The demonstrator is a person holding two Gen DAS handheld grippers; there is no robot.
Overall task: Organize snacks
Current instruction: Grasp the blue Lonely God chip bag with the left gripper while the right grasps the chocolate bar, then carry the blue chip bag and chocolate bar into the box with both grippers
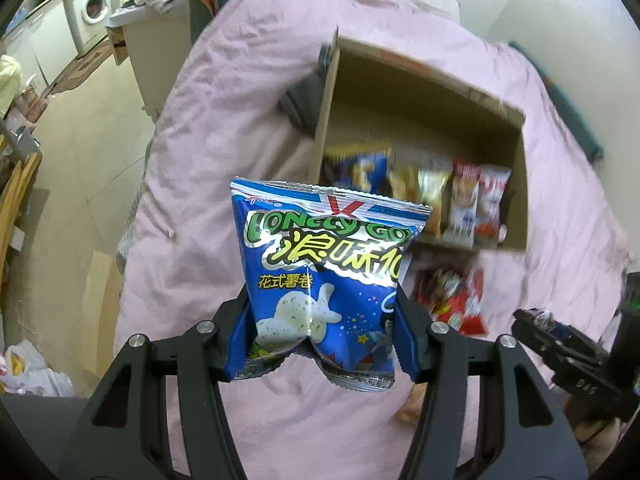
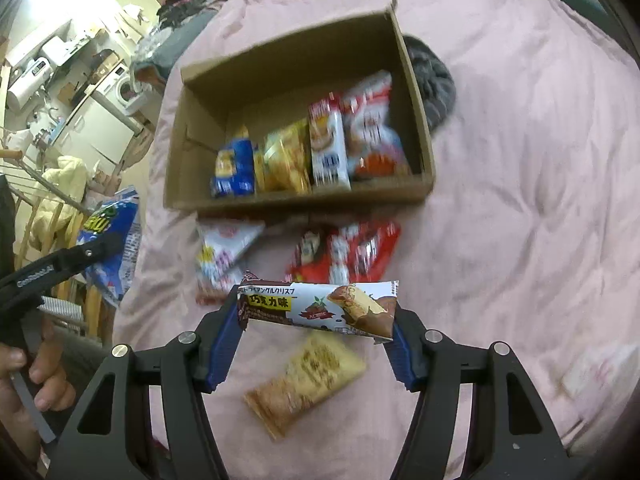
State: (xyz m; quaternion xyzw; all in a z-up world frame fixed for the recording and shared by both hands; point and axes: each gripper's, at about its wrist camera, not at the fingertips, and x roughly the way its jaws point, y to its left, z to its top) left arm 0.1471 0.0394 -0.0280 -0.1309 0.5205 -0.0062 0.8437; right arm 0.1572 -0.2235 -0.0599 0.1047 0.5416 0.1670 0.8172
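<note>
Left wrist view is showing the left gripper [image 1: 320, 320] pinching a blue chip bag [image 1: 324, 276] by its lower part, with both fingers pressing into the foil, above the pink bedcover [image 1: 224, 112]. Right wrist view is showing the right gripper [image 2: 316, 332] clamping a chocolate wafer bar [image 2: 320, 306] at its two short ends, so the bar is lying across between the fingers.

Both packets are hanging in the air in front of the cardboard box [image 2: 296, 200], where four snacks are already standing in a row against the near wall. I am judging that the step is carrying these two to the box. To do it well, each packet should be going in upright beside the row, one hand after the other, so the two grippers are not meeting over the opening. The chip bag is puffy, so a gentle squeeze is enough.

On the chip bag I am reading "LONELY GO", with the rest cut off, and Chinese writing including 花式薯卷. On the bar I am reading 巧克力味 and a line of Japanese katakana. Several loose packets [image 2: 352, 248] are lying on the bedcover near the box, too blurred to read.
</note>
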